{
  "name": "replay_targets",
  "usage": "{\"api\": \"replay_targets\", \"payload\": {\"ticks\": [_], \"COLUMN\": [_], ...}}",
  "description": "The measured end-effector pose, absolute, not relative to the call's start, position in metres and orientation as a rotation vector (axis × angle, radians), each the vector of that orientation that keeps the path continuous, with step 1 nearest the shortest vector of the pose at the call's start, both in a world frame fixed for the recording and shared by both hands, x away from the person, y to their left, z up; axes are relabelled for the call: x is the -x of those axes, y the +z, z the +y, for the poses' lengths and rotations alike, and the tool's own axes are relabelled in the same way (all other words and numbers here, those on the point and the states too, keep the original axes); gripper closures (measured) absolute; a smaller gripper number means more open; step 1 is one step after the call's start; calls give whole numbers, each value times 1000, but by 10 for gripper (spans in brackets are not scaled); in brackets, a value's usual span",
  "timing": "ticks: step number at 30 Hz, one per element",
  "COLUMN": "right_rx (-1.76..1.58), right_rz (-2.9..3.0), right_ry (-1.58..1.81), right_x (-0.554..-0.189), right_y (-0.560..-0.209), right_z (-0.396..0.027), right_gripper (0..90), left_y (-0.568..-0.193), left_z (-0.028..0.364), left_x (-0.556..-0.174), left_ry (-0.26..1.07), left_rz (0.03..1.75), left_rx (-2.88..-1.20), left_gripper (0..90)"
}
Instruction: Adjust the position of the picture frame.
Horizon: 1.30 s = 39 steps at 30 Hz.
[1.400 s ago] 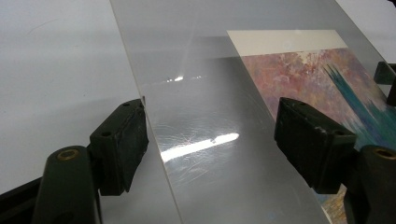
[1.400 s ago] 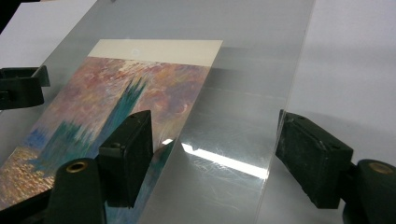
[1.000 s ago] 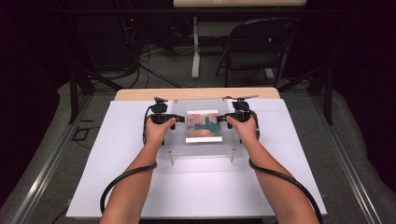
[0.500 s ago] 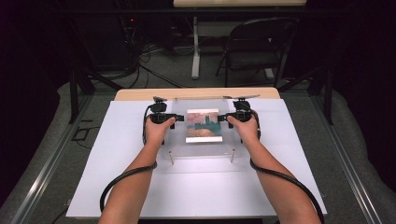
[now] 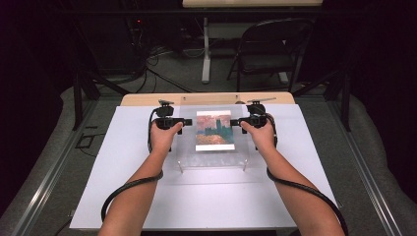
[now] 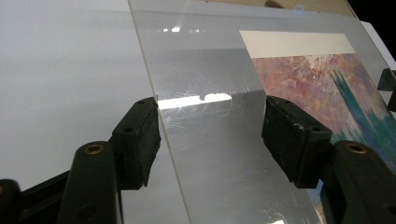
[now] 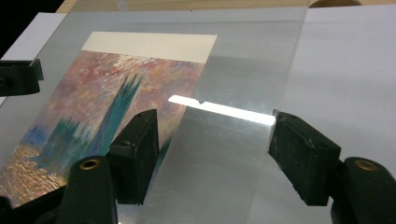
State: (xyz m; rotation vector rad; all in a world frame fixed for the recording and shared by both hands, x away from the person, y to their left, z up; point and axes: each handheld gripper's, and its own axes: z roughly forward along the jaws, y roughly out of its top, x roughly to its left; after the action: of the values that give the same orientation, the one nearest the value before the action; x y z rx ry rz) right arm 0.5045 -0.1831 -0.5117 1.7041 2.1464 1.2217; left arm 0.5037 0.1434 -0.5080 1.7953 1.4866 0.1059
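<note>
A clear plastic sheet (image 5: 211,158) lies over a colourful painted print (image 5: 214,130) in the middle of the white board (image 5: 123,196), with small posts at its near corners. My left gripper (image 5: 187,121) points in at the sheet's left edge and my right gripper (image 5: 233,121) at its right edge. In the left gripper view the jaws (image 6: 212,128) straddle the sheet's edge (image 6: 154,88). The right gripper's jaws (image 7: 215,135) do the same on the opposite edge (image 7: 285,79). Both pairs have just been closing. The pads stand apart, and I see no pad pressing on the sheet.
A wooden strip (image 5: 147,100) borders the board's far side. Beyond the table stand a folding chair (image 5: 270,49) and a table leg (image 5: 206,54), with cables on the floor. Metal rails (image 5: 54,167) run along both sides of the table.
Both hands stay beside the sheet in nearly the same place. The sheet and print have not moved.
</note>
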Motion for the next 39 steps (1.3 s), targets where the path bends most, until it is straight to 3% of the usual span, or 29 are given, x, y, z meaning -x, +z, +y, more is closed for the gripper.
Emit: {"api": "replay_targets", "payload": {"ticks": [11,27,39], "right_rx": [-1628,-1560,-1470], "right_rz": [2130,2111,2115], "right_ry": [1222,1245,1231], "right_x": [-491,-470,-453], "right_y": [-496,-473,-458], "right_z": [-182,-187,-187], "right_gripper": [335,436,458], "left_y": [-492,-470,-456], "left_z": [146,153,157], "left_x": [-492,-471,-453], "left_ry": [145,178,216], "left_rz": [1451,1388,1332], "left_rx": [-1786,-1773,-1787], "left_gripper": [427,518,562]}}
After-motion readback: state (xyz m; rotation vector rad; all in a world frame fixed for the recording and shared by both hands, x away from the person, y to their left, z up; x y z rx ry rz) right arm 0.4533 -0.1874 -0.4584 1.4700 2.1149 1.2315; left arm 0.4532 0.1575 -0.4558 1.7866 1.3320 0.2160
